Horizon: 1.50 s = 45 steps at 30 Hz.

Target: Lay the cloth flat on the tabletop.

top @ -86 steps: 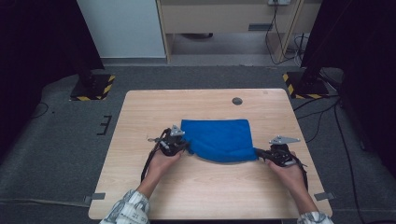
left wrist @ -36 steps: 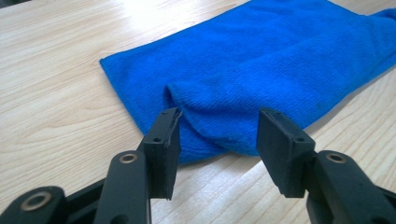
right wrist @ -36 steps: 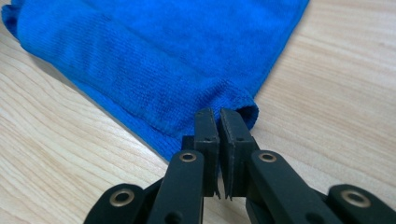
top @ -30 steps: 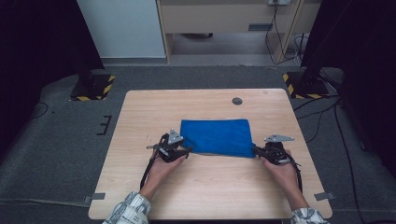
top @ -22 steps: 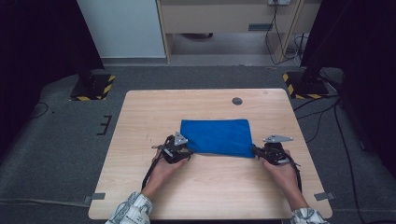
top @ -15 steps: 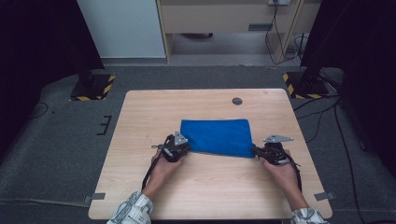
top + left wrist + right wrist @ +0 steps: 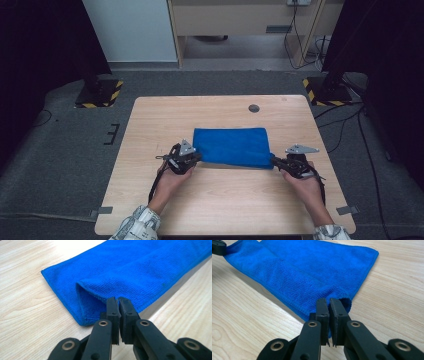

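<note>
High view, cloth: the folded blue cloth point(image 7: 231, 146) lies flat at the centre of the wooden table point(image 7: 150, 120), long side running left to right.
High view, left gripper: the left gripper point(image 7: 196, 158) sits at the cloth's lower left corner, tips right on the fabric, the hand point(image 7: 169, 181) below it in the frame.
High view, right gripper: the right gripper point(image 7: 274, 160) meets the cloth's lower right corner, the hand point(image 7: 306, 186) behind it at lower right.
High view, extras: a small dark disc point(image 7: 254, 108) lies above the cloth, well apart from it.
Left gripper view, grip: here we go, the 2 black jaws have just been closing and now stand clenched on the cloth point(image 7: 130, 272) at the near corner; the top layer lifts into a small open fold at centre frame.
Left gripper view, cloth: it stretches away to the upper right.
Right gripper view, grip: the 2 jaws are pinched tight on the cloth's point(image 7: 307, 272) near corner, the hem caught between the pads at lower centre.
Right gripper view, cloth: it runs off to the upper left, where the left gripper's tip point(image 7: 219, 247) holds the far corner.
</note>
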{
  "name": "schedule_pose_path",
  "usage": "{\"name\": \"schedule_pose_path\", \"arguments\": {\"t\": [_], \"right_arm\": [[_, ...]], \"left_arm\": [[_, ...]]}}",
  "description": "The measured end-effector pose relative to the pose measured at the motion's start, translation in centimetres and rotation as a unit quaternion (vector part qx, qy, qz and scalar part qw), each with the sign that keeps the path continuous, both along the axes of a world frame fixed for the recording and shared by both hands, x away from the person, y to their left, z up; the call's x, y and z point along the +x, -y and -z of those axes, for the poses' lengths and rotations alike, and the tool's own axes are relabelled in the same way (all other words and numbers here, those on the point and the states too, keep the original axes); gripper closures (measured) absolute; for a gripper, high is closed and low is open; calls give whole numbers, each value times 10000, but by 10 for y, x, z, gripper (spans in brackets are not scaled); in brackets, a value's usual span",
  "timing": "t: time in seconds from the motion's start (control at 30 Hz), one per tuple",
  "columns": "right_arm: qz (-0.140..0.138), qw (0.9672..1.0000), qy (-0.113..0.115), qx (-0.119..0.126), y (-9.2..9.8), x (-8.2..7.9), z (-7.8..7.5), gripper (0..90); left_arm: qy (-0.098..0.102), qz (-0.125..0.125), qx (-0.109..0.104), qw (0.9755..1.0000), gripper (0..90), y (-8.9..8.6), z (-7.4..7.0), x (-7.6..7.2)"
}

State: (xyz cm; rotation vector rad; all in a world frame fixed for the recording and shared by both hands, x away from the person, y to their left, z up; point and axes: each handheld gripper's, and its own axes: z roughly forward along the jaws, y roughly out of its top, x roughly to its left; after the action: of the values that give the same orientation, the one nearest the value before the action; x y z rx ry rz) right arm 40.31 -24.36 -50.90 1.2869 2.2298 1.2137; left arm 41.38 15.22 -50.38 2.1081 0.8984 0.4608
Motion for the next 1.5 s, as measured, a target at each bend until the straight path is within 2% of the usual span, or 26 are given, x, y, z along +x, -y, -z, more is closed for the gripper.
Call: {"name": "schedule_pose_path", "arguments": {"t": [0.1, 0.23, 0.37, 0.5, 0.67, 0.73, 0.9, 1.03, 1.27, 1.4, 1.5], "right_arm": [[-48, 10000, -4, 0, 1, -3, -2, 859], [-104, 9999, -52, -22, 2, -8, -1, 857], [-214, 9997, -108, -68, 0, -20, 0, 856], [-376, 9990, -149, -191, -1, -34, 1, 856], [-473, 9983, -263, -213, -4, -44, 2, 854], [-507, 9980, -300, -206, -5, -47, 3, 853], [-597, 9967, -423, -347, -9, -54, 6, 848], [-696, 9960, -403, -397, -10, -65, 3, 848], [-828, 9949, -359, -460, -9, -84, -1, 842], [-876, 9941, -371, -512, -8, -90, -1, 839], [-910, 9935, -363, -571, -10, -92, -1, 838]], "left_arm": [[-53, 23, -69, 10000, 865, 0, -1, -5], [-123, 159, -59, 9998, 865, 1, -1, -18], [-105, 254, -103, 9996, 865, 1, -6, -31], [-181, 314, 61, 9993, 863, -1, -1, -39], [-263, 287, 48, 9992, 863, -8, 0, -46], [-319, 304, 112, 9990, 860, -11, 1, -50], [-438, 352, 82, 9984, 861, -13, 3, -57], [-529, 433, 152, 9975, 861, -12, 5, -67], [-601, 549, 147, 9966, 862, -15, 3, -85], [-635, 595, 96, 9962, 861, -18, 0, -93], [-708, 646, 158, 9953, 861, -19, 0, -100]]}}
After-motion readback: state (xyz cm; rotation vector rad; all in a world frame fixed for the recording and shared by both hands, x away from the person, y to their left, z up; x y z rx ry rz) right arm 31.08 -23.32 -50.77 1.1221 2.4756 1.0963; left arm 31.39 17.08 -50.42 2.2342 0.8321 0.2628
